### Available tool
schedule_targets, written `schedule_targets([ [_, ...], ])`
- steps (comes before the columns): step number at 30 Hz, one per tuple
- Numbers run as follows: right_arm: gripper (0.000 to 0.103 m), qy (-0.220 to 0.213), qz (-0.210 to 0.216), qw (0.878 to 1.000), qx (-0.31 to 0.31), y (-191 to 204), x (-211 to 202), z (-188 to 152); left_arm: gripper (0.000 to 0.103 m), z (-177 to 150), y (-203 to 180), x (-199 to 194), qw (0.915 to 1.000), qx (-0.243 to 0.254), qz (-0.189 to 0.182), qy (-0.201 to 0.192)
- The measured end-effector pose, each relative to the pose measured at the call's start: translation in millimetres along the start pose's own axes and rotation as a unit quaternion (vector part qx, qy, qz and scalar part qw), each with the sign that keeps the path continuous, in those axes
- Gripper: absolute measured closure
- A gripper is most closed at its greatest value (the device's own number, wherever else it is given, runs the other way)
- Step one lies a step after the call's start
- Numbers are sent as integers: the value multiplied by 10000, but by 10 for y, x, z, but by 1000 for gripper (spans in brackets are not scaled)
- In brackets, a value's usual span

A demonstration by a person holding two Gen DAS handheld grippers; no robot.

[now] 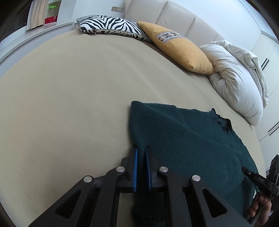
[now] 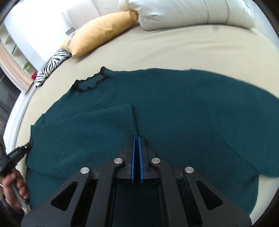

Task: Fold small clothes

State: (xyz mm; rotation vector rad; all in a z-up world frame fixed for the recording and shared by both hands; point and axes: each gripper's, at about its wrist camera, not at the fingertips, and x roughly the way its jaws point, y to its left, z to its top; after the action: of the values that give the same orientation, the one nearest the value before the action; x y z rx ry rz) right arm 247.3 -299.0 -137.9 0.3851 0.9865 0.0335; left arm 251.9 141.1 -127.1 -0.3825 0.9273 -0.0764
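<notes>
A dark teal knit sweater [image 2: 174, 108] lies spread on the beige bed sheet [image 2: 174, 50], collar [image 2: 89, 83] toward the pillows. Its left sleeve is folded over the body. My right gripper [image 2: 137, 138] is shut on the cuff end of that folded sleeve over the middle of the body. My left gripper [image 1: 141, 148] is shut on the sweater's left edge [image 1: 137, 139]; the sweater [image 1: 191, 136] stretches away to the right. The right gripper's body [image 1: 258, 179] shows at the left view's right edge, and the left gripper's body [image 2: 17, 153] at the right view's left edge.
A zebra-print pillow [image 1: 111, 26], a mustard pillow [image 1: 177, 47] and a bunched white duvet [image 1: 237, 78] lie along the padded headboard [image 1: 174, 15]. Bare beige sheet [image 1: 61, 104] spreads left of the sweater. White wardrobe doors [image 1: 268, 52] stand to the right.
</notes>
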Motion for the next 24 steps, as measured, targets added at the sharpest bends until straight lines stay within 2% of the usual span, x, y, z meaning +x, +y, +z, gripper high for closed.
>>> schedule_targets([
  [2,98,11,-50,10000,69,-39,-41,13,90,10,13,-26,10000,-74,-66,8],
  [4,95,-57,-114,9997,218,-75,-143,39,83,24,26,-93,9998,-173,-53,-31],
  [7,93,-318,164,9989,294,-58,-293,79,81,39,33,-304,9989,-313,-12,-356],
  [9,93,-380,357,9985,137,58,-326,87,81,25,-41,-424,9985,-166,-24,-524],
  [11,93,-369,439,9983,-89,188,-307,79,81,-32,-205,-507,9979,208,-4,-616],
  [13,93,-207,459,9982,-318,331,-185,37,81,-121,-358,-461,9971,594,70,-471],
  [15,93,128,314,9987,-368,346,-1,-26,81,-189,-406,-288,9959,807,392,-144],
  [16,93,294,321,9987,-269,297,102,-70,79,-229,-375,-129,9950,858,476,183],
  [19,93,186,651,9977,53,140,-21,-104,78,-234,-383,-102,9910,1183,617,111],
  [21,93,102,473,9988,24,72,-158,-143,78,-248,-423,-107,9885,1316,734,100],
  [22,90,74,218,9997,56,-5,-266,-184,78,-251,-421,-105,9878,1354,762,91],
  [24,90,-2,338,9991,250,-190,-433,-275,78,-316,-445,-122,9861,1447,819,68],
])
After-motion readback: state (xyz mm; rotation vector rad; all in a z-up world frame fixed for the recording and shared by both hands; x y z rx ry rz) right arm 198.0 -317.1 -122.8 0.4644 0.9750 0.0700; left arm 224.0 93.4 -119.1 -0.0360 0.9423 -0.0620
